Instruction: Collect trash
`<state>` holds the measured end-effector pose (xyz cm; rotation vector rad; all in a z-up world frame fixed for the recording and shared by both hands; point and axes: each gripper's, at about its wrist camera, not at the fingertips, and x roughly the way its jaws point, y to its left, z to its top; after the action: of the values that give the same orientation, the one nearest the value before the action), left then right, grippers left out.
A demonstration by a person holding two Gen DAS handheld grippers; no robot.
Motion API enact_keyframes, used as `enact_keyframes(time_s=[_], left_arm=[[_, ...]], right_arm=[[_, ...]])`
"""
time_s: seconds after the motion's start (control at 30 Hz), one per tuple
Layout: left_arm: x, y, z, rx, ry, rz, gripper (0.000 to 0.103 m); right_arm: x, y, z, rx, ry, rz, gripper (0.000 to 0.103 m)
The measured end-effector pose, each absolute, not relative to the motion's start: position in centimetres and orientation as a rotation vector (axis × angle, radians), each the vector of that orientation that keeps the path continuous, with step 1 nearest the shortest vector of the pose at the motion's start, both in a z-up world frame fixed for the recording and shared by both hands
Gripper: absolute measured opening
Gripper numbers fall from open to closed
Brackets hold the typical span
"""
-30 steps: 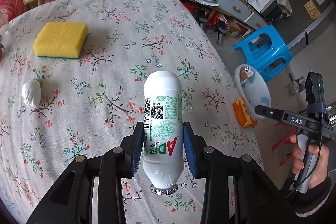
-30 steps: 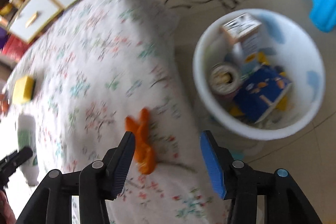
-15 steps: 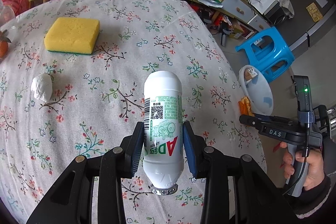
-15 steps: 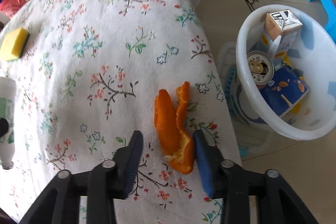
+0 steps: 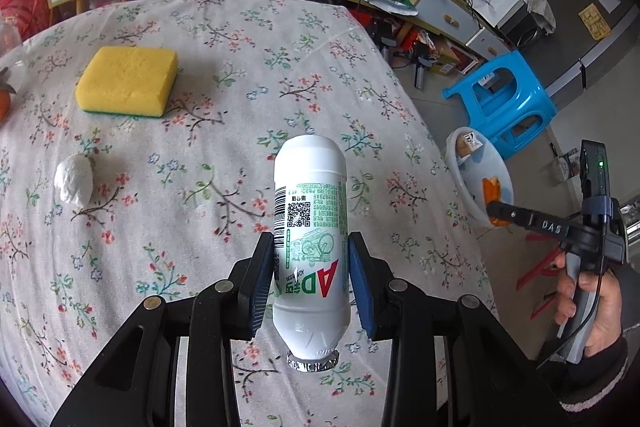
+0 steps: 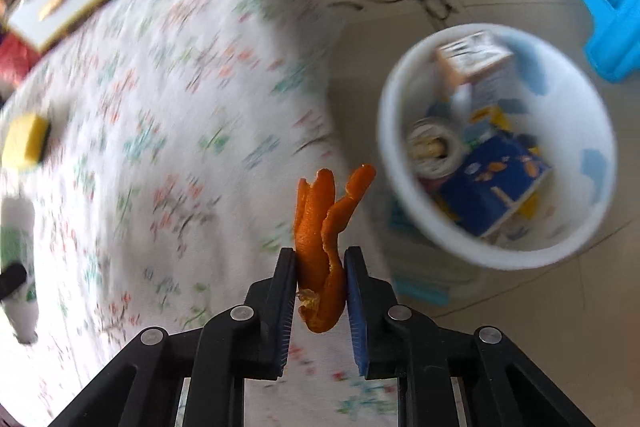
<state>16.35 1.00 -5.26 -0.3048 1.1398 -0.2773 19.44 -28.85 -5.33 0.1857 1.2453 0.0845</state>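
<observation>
Right tool (image 6: 320,291) has closed on the orange peel (image 6: 324,239) and lifted it off the counter (image 6: 168,131); bin (image 6: 496,255) sits right of frame, so the drop comes next. Left tool (image 5: 308,279) keeps gripping the white bottle (image 5: 310,227), frame centre, above the counter.

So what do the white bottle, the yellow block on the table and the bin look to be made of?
White bottle: seemingly glossy plastic, smooth moulded shape, printed label, crinkled foil-like rim at its mouth. Yellow block: a foam sponge, matte and porous, with a thin green scouring layer underneath. Bin: likely smooth white plastic, thin rounded rim; blur hides detail.
</observation>
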Motion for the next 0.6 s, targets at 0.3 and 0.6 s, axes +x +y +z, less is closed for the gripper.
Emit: enact_keyframes(time_s=[0.3,0.6], left_arm=[[19.2,-5.0,-4.2,-0.256,1.152,-0.367,0.038],[21.9,-15.4,-4.6,-0.182,1.17,-0.47,0.038]], right_arm=[[19.8,-38.7,-5.0,0.433,1.183,-0.107,0.032],[18.1,-44.0,-4.4,0.607,1.168,-0.148,0.06]])
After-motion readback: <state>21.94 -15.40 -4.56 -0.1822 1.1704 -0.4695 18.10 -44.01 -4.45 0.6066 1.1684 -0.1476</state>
